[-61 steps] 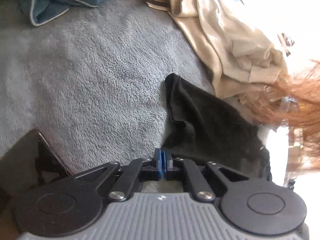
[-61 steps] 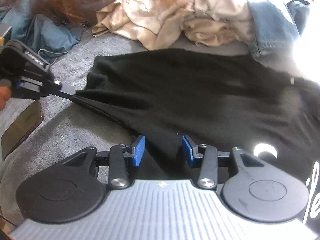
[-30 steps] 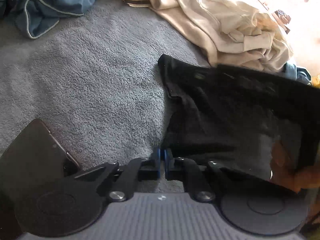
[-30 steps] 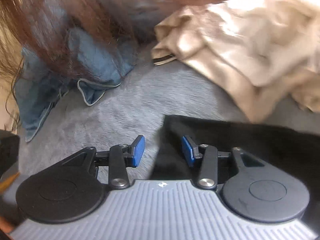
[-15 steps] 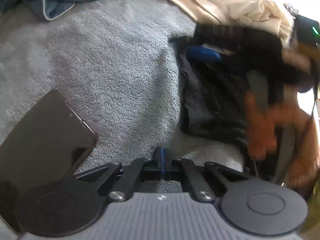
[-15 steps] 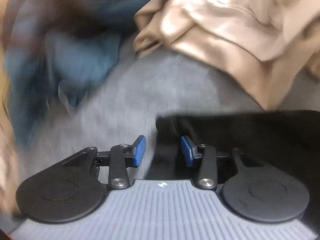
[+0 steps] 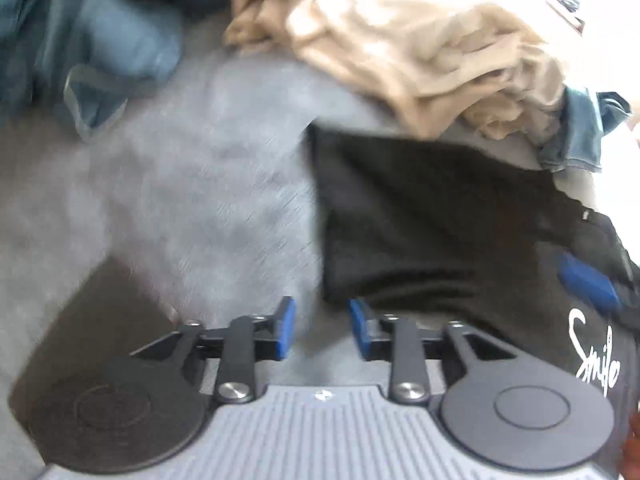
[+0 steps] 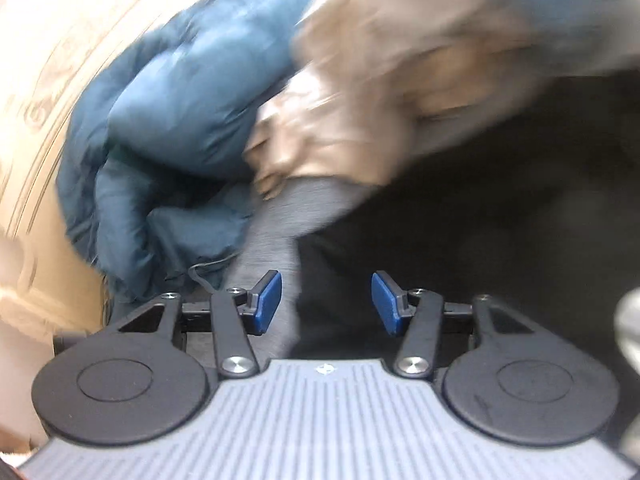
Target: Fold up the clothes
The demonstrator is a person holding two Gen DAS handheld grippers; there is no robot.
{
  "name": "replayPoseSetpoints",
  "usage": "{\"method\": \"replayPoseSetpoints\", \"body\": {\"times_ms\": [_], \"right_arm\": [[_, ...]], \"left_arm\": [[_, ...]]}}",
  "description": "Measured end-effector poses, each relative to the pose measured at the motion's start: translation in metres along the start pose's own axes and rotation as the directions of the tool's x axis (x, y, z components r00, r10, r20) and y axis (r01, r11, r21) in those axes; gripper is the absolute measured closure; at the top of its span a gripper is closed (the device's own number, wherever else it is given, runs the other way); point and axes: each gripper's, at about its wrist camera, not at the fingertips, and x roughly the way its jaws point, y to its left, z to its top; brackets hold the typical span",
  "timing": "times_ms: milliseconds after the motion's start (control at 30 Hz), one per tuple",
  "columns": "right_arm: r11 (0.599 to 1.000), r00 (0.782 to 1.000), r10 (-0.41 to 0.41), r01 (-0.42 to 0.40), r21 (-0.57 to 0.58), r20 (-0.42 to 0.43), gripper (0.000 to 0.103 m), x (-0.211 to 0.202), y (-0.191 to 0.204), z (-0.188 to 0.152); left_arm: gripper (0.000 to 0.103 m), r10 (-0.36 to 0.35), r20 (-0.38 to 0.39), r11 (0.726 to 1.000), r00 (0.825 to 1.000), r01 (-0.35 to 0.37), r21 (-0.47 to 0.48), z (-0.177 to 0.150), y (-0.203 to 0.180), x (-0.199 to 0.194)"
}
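Both the left gripper (image 7: 322,328) and right gripper (image 8: 326,302) gape empty over the black T-shirt (image 7: 432,224), lying flat-edged on the grey blanket (image 7: 208,184), while beige garments (image 7: 420,44) at 12 o'clock remain crumpled.

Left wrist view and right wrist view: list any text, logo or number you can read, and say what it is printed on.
"Smile": white handwritten script on the black cotton garment, at its lower right corner; the last letters are soft, so the reading is likely, not certain.
Small white tag on the same garment's right edge: too small to read.
Small white mark on each tool's grey ribbed body: a symbol, not legible text.
Right wrist view: heavily blurred, no readable text.
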Motion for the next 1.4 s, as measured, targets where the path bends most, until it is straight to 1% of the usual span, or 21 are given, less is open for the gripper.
{"method": "replayPoseSetpoints", "body": {"times_ms": [100, 200, 333, 467, 500, 567, 700, 767, 867, 900, 933, 1000, 1067, 1133, 1167, 1200, 1233, 1267, 1300, 1333, 1400], "right_arm": [[0.99, 0.989, -0.122, 0.116, 0.084, 0.08, 0.053, -0.083, -0.049, -0.014], [0.954, 0.956, -0.251, 0.217, 0.208, 0.153, 0.053, -0.16, -0.098, -0.025], [0.861, 0.876, -0.421, 0.306, 0.405, 0.233, 0.053, -0.25, -0.165, -0.038], [0.746, 0.785, -0.552, 0.314, 0.587, 0.281, 0.053, -0.311, -0.231, -0.048], [0.727, 0.775, -0.567, 0.312, 0.612, 0.278, 0.053, -0.318, -0.245, -0.048], [0.694, 0.779, -0.566, 0.272, 0.667, 0.271, 0.053, -0.325, -0.273, -0.049], [0.656, 0.831, -0.443, 0.044, 0.753, 0.337, 0.053, -0.324, -0.316, -0.048], [0.613, 0.846, -0.398, -0.042, 0.789, 0.355, 0.053, -0.316, -0.333, -0.043], [0.566, 0.849, -0.389, -0.086, 0.82, 0.357, 0.055, -0.302, -0.351, -0.031], [0.556, 0.845, -0.392, -0.097, 0.825, 0.364, 0.065, -0.3, -0.353, -0.028], [0.568, 0.839, -0.398, -0.093, 0.818, 0.372, 0.088, -0.3, -0.352, -0.023], [0.641, 0.825, -0.405, -0.052, 0.766, 0.395, 0.095, -0.304, -0.34, -0.008], [0.774, 0.812, -0.392, 0.037, 0.632, 0.432, 0.096, -0.313, -0.309, 0.01], [0.892, 0.82, -0.38, 0.204, 0.403, 0.427, 0.096, -0.309, -0.268, 0.027], [0.921, 0.829, -0.379, 0.294, 0.255, 0.411, 0.096, -0.299, -0.246, 0.031], [0.924, 0.84, -0.378, 0.37, 0.1, 0.39, 0.096, -0.288, -0.225, 0.034], [0.904, 0.853, -0.379, 0.424, -0.055, 0.358, 0.096, -0.273, -0.205, 0.034], [0.861, 0.862, -0.391, 0.466, -0.203, 0.323, 0.096, -0.256, -0.189, 0.031], [0.791, 0.855, -0.422, 0.51, -0.339, 0.302, 0.095, -0.238, -0.175, 0.024], [0.695, 0.841, -0.456, 0.542, -0.473, 0.292, 0.093, -0.221, -0.163, 0.012], [0.493, 0.82, -0.496, 0.536, -0.685, 0.284, 0.091, -0.19, -0.145, -0.013]], "left_arm": [[0.055, -0.018, 0.049, 0.996, 0.999, 0.013, 0.091, 0.01, -0.046, -0.008], [0.049, -0.069, 0.069, 0.979, 0.995, 0.054, 0.196, 0.016, -0.105, -0.006], [0.047, -0.161, 0.054, 0.926, 0.985, 0.132, 0.353, 0.009, -0.201, 0.003], [0.046, -0.245, 0.006, 0.842, 0.969, 0.21, 0.497, -0.007, -0.301, 0.019], [0.046, -0.264, -0.015, 0.819, 0.965, 0.232, 0.524, -0.012, -0.323, 0.025], [0.047, -0.295, -0.068, 0.78, 0.953, 0.282, 0.558, -0.023, -0.362, 0.036], [0.049, -0.329, -0.176, 0.734, 0.928, 0.368, 0.571, -0.051, -0.419, 0.056], [0.053, -0.344, -0.222, 0.732, 0.912, 0.409, 0.545, -0.061, -0.436, 0.065], [0.056, -0.366, -0.271, 0.751, 0.89, 0.455, 0.479, -0.068, -0.45, 0.077], [0.057, -0.37, -0.278, 0.763, 0.887, 0.46, 0.454, -0.07, -0.452, 0.079], [0.057, -0.374, -0.283, 0.776, 0.883, 0.465, 0.427, -0.069, -0.452, 0.08], [0.057, -0.383, -0.281, 0.804, 0.88, 0.468, 0.367, -0.063, -0.441, 0.084], [0.057, -0.393, -0.28, 0.829, 0.876, 0.469, 0.305, -0.056, -0.431, 0.088], [0.057, -0.401, -0.274, 0.851, 0.874, 0.467, 0.242, -0.049, -0.419, 0.091], [0.058, -0.403, -0.264, 0.863, 0.876, 0.46, 0.209, -0.044, -0.409, 0.092], [0.058, -0.403, -0.252, 0.874, 0.88, 0.451, 0.18, -0.039, -0.4, 0.092], [0.058, -0.399, -0.238, 0.883, 0.886, 0.441, 0.16, -0.034, -0.391, 0.092], [0.058, -0.395, -0.223, 0.892, 0.891, 0.43, 0.139, -0.03, -0.382, 0.091], [0.058, -0.393, -0.213, 0.896, 0.895, 0.424, 0.128, -0.027, -0.376, 0.09], [0.058, -0.394, -0.21, 0.894, 0.895, 0.426, 0.136, -0.026, -0.376, 0.09], [0.058, -0.398, -0.204, 0.89, 0.895, 0.43, 0.151, -0.025, -0.375, 0.089]]}}
